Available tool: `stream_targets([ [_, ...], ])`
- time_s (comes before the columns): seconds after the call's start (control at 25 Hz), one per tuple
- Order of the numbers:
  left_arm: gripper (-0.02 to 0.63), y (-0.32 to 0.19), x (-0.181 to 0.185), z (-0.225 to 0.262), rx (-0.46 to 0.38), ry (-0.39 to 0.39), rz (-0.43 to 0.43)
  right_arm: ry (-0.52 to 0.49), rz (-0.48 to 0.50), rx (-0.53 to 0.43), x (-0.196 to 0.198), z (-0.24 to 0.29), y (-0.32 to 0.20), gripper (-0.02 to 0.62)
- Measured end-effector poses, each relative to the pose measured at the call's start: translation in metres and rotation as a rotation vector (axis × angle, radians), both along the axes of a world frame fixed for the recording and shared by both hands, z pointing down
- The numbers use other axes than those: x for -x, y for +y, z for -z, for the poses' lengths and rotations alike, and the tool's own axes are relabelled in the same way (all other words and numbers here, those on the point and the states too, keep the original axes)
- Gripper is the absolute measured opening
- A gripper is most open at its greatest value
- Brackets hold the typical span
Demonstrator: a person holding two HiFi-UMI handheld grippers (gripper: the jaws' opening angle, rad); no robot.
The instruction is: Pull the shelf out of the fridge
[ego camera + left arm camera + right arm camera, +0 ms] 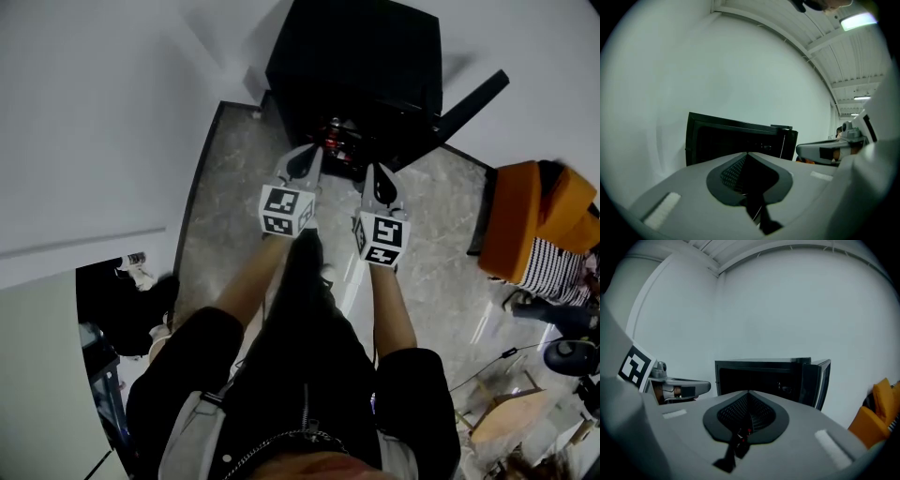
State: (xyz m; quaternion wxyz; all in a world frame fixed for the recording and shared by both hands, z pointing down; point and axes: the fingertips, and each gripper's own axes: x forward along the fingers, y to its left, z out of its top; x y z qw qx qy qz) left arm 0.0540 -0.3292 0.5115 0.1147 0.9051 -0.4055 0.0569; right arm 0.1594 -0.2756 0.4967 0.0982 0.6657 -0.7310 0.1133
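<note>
Both tongs pinched shut, nothing in them. The left gripper and right gripper hang just in front of the open black mini fridge. Shelf is inside it, lost in the dark (probably light, stiff, rattly). Take its front edge, one gripper per side.

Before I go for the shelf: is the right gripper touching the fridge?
Apart. The right gripper view shows the whole fridge standing well beyond the tips of the shut right gripper.

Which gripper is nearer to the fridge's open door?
Right. The right gripper is held at the fridge opening, on the side of its open door; the left gripper is alongside, farther from the door.
</note>
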Motion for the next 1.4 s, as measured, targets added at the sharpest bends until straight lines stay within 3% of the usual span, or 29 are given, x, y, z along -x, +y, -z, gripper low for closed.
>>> stream_targets([
  [0.36,0.009,-0.05,-0.005,-0.02,0.026,0.03,0.036,0.003,-0.013,0.016,-0.009,-0.02,-0.053,0.003],
  [0.68,0.009,-0.085,-0.015,-0.055,0.117,0.09,0.047,-0.038,-0.05,0.024,-0.018,-0.045,-0.084,0.003],
  [0.8,0.009,-0.096,-0.019,-0.07,0.193,0.177,0.053,-0.068,-0.065,0.024,-0.021,-0.056,-0.095,0.003],
  [1.0,0.011,-0.119,-0.018,-0.083,0.327,0.425,0.076,-0.196,-0.085,0.018,-0.023,-0.071,-0.117,0.003],
  [1.32,0.103,-0.13,-0.026,-0.094,0.353,0.52,0.052,-0.257,-0.11,0.027,-0.023,-0.091,-0.131,0.019],
  [1.4,0.117,-0.133,-0.028,-0.1,0.377,0.555,0.048,-0.26,-0.109,0.028,-0.022,-0.093,-0.133,0.049],
])
